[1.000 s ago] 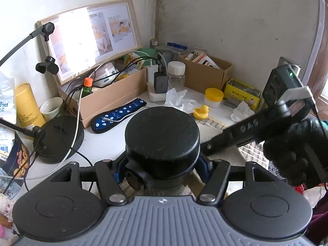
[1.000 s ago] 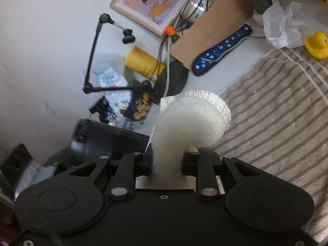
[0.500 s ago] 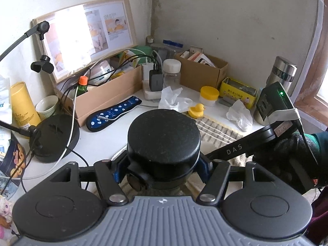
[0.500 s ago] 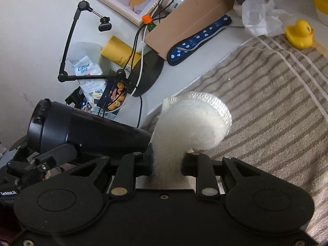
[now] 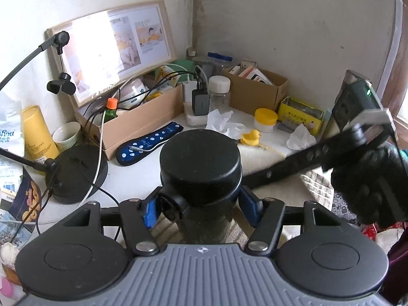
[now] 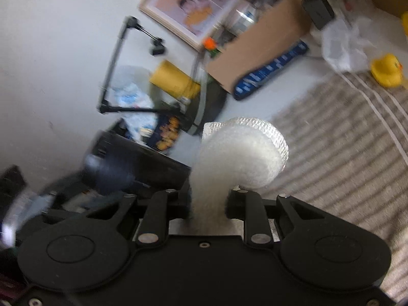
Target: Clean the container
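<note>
Black container (image 5: 200, 163) clamped in my left gripper (image 5: 201, 207); right gripper (image 6: 207, 199) pinching the white sponge (image 6: 241, 158) (right view blurred).

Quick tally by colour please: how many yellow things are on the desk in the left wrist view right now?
Yellow things, left wrist view:
Rubber duck: 1
Yellow-lidded jar: 1
Yellow tin box: 1
Yellow paper tube: 1
Total: 4
</note>
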Demonstrator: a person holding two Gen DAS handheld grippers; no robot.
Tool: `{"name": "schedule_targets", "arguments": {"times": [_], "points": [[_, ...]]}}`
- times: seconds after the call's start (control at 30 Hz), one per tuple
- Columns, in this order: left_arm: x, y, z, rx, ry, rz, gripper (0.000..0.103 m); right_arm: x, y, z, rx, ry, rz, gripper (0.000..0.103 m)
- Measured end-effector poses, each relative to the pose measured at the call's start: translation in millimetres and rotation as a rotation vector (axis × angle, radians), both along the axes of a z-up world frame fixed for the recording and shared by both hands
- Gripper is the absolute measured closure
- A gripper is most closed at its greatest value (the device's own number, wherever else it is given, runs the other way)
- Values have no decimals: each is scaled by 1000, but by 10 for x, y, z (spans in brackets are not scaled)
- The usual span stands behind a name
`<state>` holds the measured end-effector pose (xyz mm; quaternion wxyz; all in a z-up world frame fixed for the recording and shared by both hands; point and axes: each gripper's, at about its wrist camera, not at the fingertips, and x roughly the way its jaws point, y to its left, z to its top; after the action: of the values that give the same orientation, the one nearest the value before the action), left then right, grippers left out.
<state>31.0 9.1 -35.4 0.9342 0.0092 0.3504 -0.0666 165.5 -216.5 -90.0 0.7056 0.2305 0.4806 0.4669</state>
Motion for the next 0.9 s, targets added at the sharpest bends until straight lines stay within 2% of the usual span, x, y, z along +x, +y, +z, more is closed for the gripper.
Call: {"name": "schedule_targets", "arguments": {"times": [0.2,0.3,0.43,0.5,0.67,0.9], "points": [[-20,-5,-2,0,-12,-9,41,29,-57,325,187,-37,21,82],[-39,5,-8,-5,-18,-11,41,71,-71,337,251,-3,21,82],[-51,15,7,-17,-16,-28,41,103,-33,93,238,98,14,82],[-44,55,5,-46,-23,-5,40,90,-21,3,216,120,9,82],[-37,127,-2,-78,-37,27,40,67,28,-49,173,115,22,82],[-50,106,-5,-56,-49,19,40,67,53,-108,107,83,42,82]]}}
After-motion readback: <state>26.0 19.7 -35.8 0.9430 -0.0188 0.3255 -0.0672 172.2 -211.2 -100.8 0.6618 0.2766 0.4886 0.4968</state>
